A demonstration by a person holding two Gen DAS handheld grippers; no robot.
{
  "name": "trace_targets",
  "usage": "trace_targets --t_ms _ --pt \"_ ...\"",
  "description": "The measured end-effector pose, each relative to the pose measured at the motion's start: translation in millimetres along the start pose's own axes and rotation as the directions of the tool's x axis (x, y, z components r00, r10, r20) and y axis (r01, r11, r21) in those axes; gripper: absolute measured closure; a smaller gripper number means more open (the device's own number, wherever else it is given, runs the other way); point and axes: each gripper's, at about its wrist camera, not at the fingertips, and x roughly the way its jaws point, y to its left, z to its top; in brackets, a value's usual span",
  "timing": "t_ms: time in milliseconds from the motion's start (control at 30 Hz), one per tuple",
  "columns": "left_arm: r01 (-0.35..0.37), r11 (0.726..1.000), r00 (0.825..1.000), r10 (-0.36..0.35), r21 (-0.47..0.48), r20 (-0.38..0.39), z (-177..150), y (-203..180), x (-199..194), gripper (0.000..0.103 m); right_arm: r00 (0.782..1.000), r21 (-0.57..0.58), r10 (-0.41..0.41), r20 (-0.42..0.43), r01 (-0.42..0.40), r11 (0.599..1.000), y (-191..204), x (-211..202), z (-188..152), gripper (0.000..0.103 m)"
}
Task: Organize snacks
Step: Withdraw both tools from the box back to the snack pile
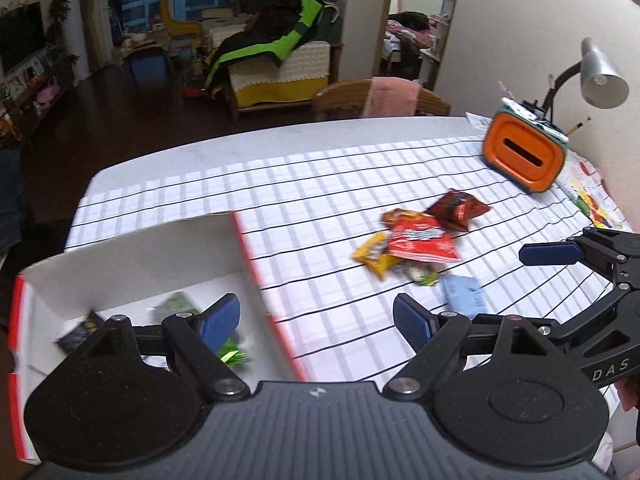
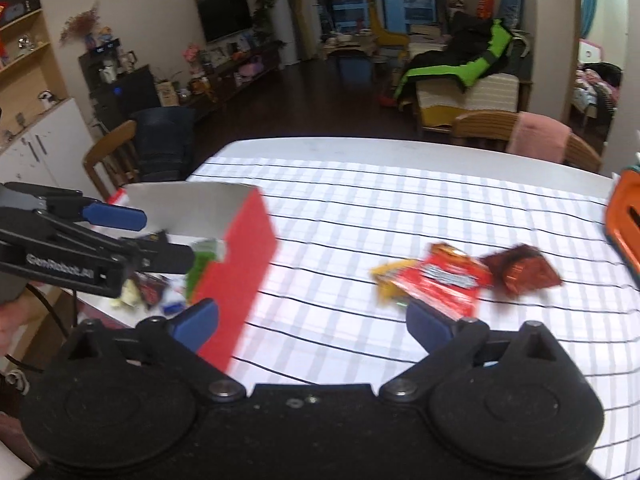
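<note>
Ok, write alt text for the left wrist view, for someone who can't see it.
The left gripper is open and empty above a checked tablecloth, straddling the red edge of a white box with a few packets inside. Loose snack packets lie in a pile further along, with the open right gripper beside them and an orange container behind.

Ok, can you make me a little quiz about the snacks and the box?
1. True or false: the red snack packet is already inside the box.
2. What holds the left hand-held gripper? A) a packet B) nothing C) the lamp
3. Fill in: the orange container stands on the ____.

Key: 1 false, it lies on the checked tablecloth. 2 B, its jaws are open and empty. 3 table.
</note>
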Motion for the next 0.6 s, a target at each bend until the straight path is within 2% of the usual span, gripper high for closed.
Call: trace_targets --t_ms 167,367,600 --pt "0.03 1.0 0.999 -0.03 -0.006 -0.019 3.1 -38.1 21.0 0.019 1.0 0.0 -0.028 -0.011 0.028 1.0 -37.6 -4.8 -20.4 0.0" --pt "-0.007 1.0 0.999 0.008 0.011 -0.051 7.1 -76.9 57.9 0.019 0.997 -0.01 -0.065 -0.047 0.065 0.998 -78.1 -0.8 -41.7 0.0" --pt "-0.039 0.999 0.992 0.04 0.006 -0.121 7.3 -103.8 110.8 0.019 0.995 -0.019 -0.047 -0.09 0.045 0.999 -115.5 11.6 -61.2 0.0"
